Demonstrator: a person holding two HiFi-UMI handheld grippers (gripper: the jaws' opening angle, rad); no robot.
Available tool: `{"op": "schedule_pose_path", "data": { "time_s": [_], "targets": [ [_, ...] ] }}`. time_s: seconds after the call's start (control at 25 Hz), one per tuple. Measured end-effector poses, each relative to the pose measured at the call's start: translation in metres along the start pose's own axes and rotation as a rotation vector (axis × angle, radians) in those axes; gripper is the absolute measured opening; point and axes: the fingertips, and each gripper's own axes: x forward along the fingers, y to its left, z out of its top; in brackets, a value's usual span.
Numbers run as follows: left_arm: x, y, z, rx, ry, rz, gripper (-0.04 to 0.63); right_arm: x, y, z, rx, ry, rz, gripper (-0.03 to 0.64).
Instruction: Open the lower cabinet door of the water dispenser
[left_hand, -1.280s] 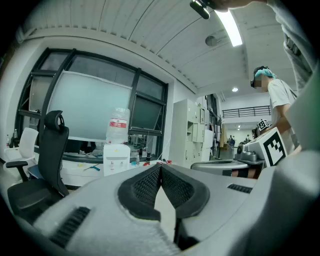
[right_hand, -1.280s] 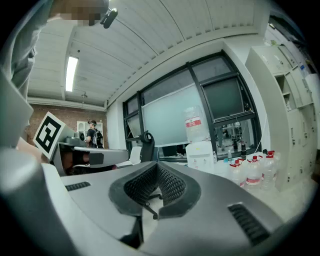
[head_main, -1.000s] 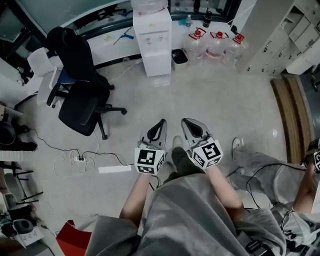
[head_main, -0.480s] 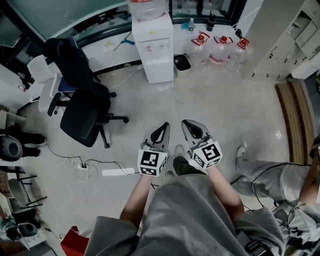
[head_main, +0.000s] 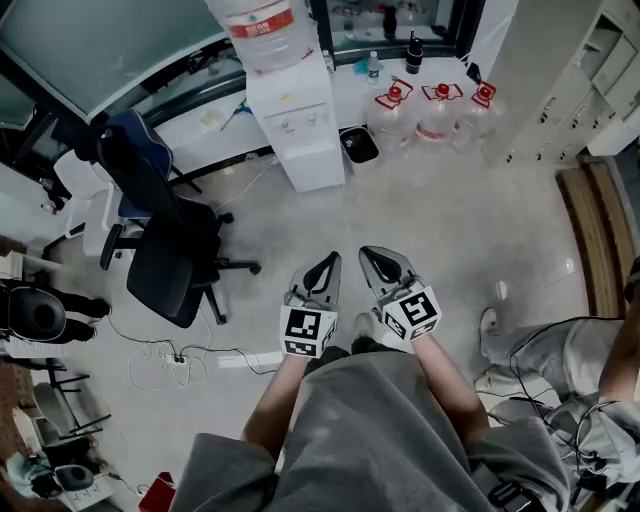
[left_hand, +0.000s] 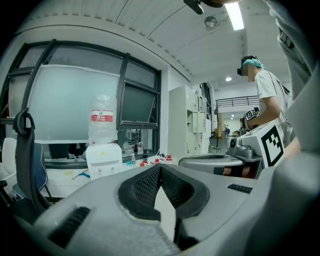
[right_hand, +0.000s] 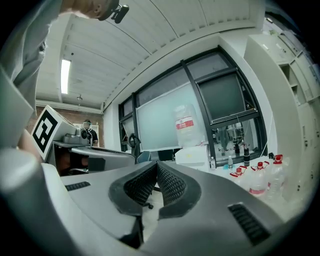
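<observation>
The white water dispenser (head_main: 296, 112) stands against the far wall with a large bottle (head_main: 262, 28) on top. Its lower cabinet door (head_main: 318, 160) is closed. My left gripper (head_main: 331, 259) and right gripper (head_main: 368, 252) are held side by side over the floor, well short of the dispenser, both pointing toward it. Both have their jaws shut with nothing between them. In the left gripper view the left gripper (left_hand: 160, 167) points at the dispenser (left_hand: 103, 160), which stands far off at the left. The right gripper (right_hand: 156, 164) has the dispenser (right_hand: 192, 155) ahead, slightly right.
A black office chair (head_main: 165, 240) stands left of the path. Three full water bottles (head_main: 432, 106) and a small bin (head_main: 358, 143) sit right of the dispenser. A power strip with cables (head_main: 250, 360) lies on the floor. White lockers (head_main: 560, 70) and another person (head_main: 560, 350) are on the right.
Both grippers have moved forward together toward the dispenser, which now looks closer and larger. Their jaws have stayed shut.
</observation>
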Motion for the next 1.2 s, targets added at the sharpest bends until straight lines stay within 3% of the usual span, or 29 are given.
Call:
{"op": "schedule_pose_path", "data": {
  "time_s": [0.56, 1.2],
  "targets": [
    [0.059, 0.041, -0.004, 0.008, 0.054, -0.018, 0.009, 0.05, -0.041, -0.01, 0.015, 0.032, 0.009, 0.012],
    [0.157, 0.148, -0.007, -0.019, 0.095, -0.145, 0.009, 0.168, -0.107, -0.015, 0.046, 0.11, -0.126, 0.014]
  ]
}}
